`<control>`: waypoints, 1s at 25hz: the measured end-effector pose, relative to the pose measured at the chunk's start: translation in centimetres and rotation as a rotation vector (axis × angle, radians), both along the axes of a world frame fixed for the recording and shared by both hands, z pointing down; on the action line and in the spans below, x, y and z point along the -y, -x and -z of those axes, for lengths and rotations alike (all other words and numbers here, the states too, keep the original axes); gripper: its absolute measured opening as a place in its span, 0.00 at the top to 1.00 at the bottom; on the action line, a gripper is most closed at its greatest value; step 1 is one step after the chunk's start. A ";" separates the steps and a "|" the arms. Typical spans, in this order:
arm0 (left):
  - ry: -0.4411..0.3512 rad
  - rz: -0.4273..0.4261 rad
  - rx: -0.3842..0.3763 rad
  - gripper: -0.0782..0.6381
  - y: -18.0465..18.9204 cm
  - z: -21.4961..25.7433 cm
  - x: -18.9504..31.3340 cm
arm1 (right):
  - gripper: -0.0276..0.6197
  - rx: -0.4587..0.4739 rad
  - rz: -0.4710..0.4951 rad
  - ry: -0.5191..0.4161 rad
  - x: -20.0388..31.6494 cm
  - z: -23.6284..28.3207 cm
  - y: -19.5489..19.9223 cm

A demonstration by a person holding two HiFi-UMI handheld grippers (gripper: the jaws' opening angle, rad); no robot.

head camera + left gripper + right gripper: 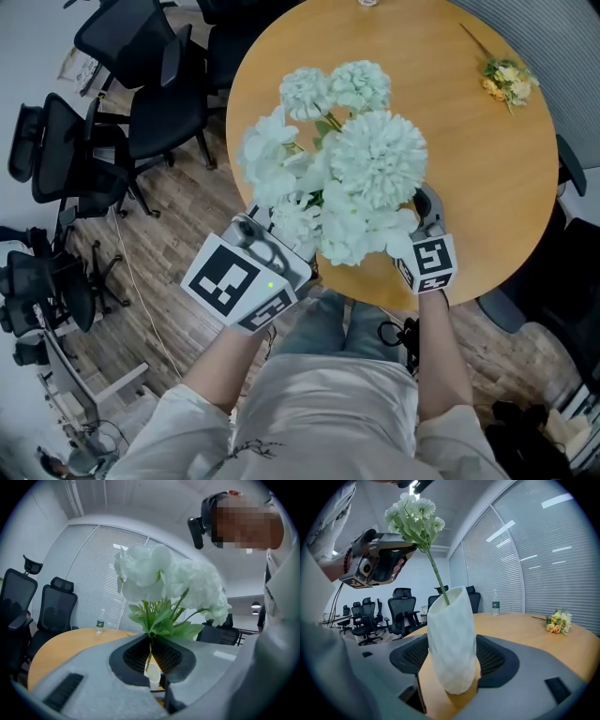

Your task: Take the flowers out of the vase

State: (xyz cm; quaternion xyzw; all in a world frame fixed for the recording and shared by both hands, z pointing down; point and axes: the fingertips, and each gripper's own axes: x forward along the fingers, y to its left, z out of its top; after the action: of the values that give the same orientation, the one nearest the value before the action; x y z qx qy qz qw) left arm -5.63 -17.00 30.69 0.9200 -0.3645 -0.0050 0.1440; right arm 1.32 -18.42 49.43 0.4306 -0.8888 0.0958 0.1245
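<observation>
My left gripper [151,658] is pinched shut on the green stem [438,581] just under the leaves. The white flowers [375,159] bunch above it, and the vase [452,639] sits directly below, its mouth showing between my jaws. My right gripper [454,663] is clamped on the vase at either side of its lower body, keeping it upright on the tabletop [487,169] near my edge. What matters is the stem's line. It does not stand straight but slants from the vase mouth up toward my left gripper, and its lower end is not yet out of the rim. I judge the pull should follow that slant, up and toward my left side, or the stem will drag on the lip and tip the vase against my right gripper's hold.
</observation>
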 end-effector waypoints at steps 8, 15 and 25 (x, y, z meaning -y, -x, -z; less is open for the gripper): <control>-0.017 0.031 0.017 0.87 -0.5 1.1 -1.0 | 0.51 0.000 0.008 -0.003 -0.8 -0.4 -2.3; -0.047 0.089 0.056 0.87 0.3 1.9 -1.2 | 0.51 0.011 0.006 0.002 -0.7 -0.5 -3.2; -0.026 0.140 0.076 0.87 2.5 -0.2 -1.4 | 0.51 -0.006 0.016 0.007 -1.0 -0.4 -2.6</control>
State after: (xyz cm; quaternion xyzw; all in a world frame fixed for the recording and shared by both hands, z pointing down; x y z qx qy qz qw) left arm -8.13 -15.59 30.89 0.8937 -0.4329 0.0150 0.1173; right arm 3.87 -17.40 49.83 0.4233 -0.8914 0.0969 0.1294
